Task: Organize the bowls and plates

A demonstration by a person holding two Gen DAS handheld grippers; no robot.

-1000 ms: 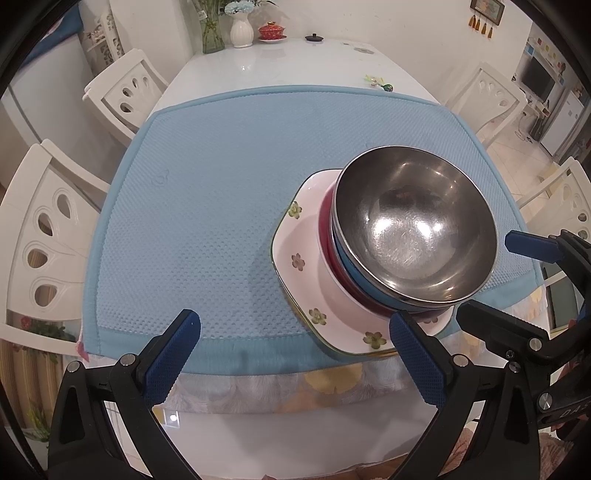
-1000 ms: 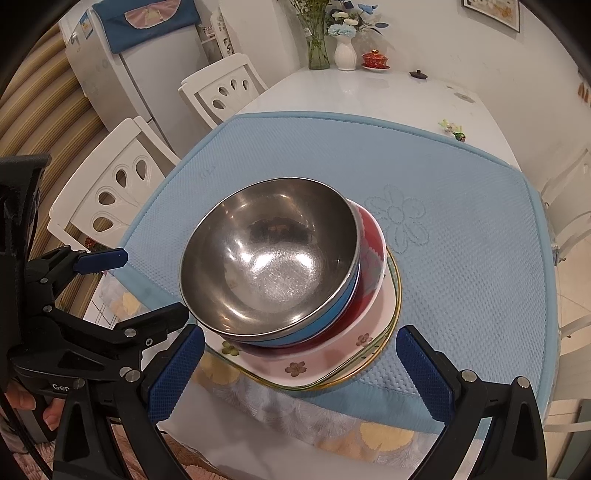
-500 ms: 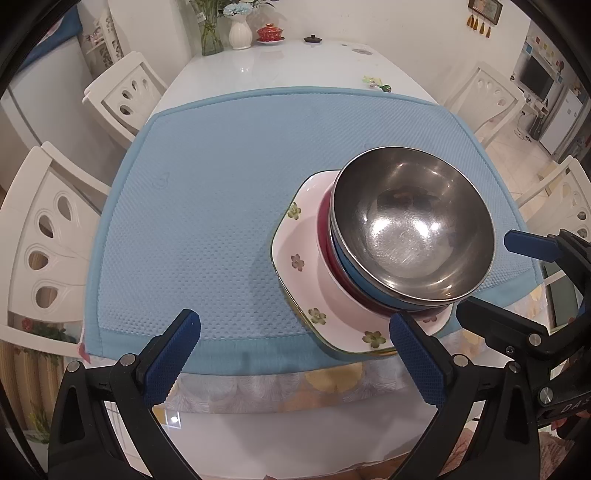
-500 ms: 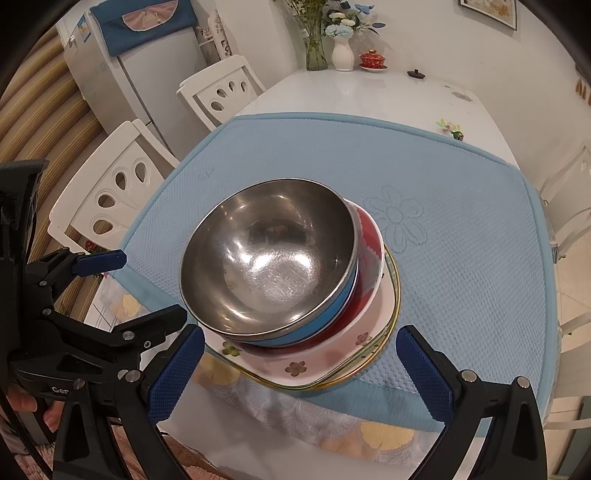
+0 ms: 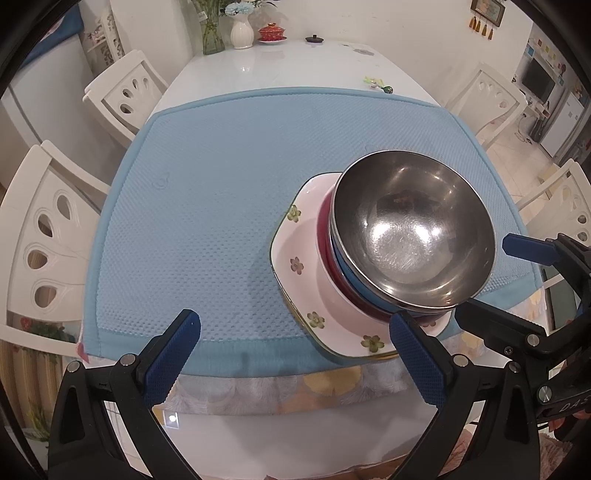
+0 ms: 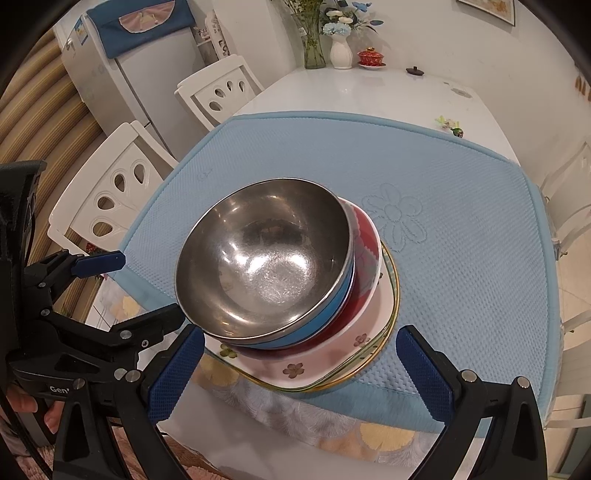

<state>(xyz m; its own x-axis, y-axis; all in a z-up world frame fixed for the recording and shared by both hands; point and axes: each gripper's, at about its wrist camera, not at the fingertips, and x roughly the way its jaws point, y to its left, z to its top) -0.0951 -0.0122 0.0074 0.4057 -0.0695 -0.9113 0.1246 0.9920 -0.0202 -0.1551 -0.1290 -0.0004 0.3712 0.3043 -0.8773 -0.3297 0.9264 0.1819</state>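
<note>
A steel bowl (image 5: 413, 229) (image 6: 266, 258) tops a stack: under it a blue-sided bowl (image 6: 328, 310), then a red bowl (image 6: 365, 266), all on a pink floral square plate (image 5: 306, 266) (image 6: 317, 363) with a gold-rimmed plate edge (image 6: 391, 321) beneath. The stack sits at the near edge of the blue mat (image 5: 207, 206) (image 6: 461, 236). My left gripper (image 5: 295, 354) is open, near the mat's front edge, left of the stack. My right gripper (image 6: 301, 369) is open just in front of the stack, holding nothing.
White table (image 5: 280, 62) with vases (image 5: 242, 31), a red lidded cup (image 5: 272, 31) and a small trinket (image 5: 380, 84) at the far end. White chairs (image 5: 44, 236) (image 6: 122, 199) stand along both sides. A fridge (image 6: 147, 66) stands to the left.
Both grippers have drawn back slightly from the stack. Nothing on the mat has moved.
</note>
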